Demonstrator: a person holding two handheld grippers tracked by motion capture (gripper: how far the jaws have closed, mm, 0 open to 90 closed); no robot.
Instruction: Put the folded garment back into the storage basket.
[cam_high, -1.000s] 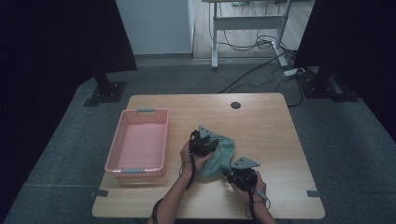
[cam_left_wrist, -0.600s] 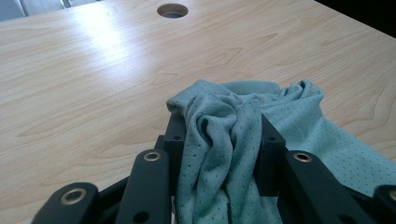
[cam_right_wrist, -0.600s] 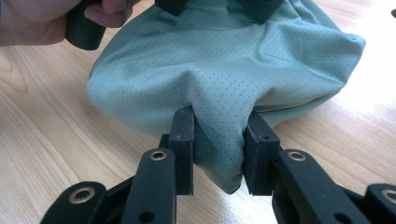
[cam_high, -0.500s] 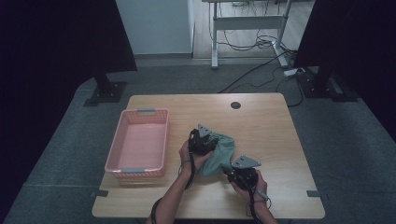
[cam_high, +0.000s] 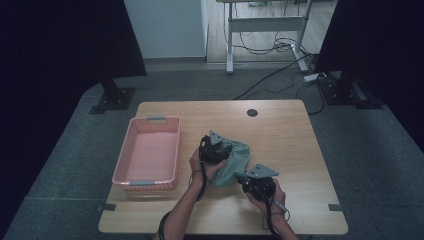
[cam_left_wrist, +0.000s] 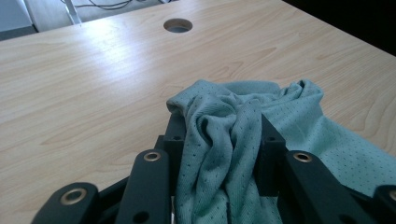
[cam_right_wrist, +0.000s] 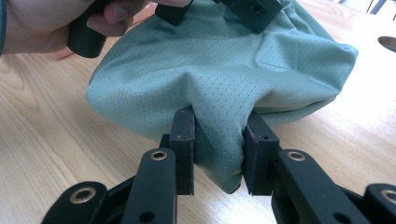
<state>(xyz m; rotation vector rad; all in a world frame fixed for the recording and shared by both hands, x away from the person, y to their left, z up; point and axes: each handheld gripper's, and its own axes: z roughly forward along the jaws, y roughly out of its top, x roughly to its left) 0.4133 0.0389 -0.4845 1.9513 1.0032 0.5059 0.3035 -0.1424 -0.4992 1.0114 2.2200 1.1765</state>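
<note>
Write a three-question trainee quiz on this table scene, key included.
1. True or false: both grippers are shut on the green cloth.
2. Which lies nearer the pink basket: the left gripper or the right gripper?
3. Multiple choice: the basket holds A) the cloth, B) nothing visible, C) a gripper.

Key: 1 true, folds bunch between each pair of jaws; 2 left gripper; 3 B.

A green cloth (cam_left_wrist: 224, 140) with tiny dark dots, perhaps mesh holes; pink basket (cam_high: 148, 156), pale wooden table (cam_high: 285, 127).
</note>
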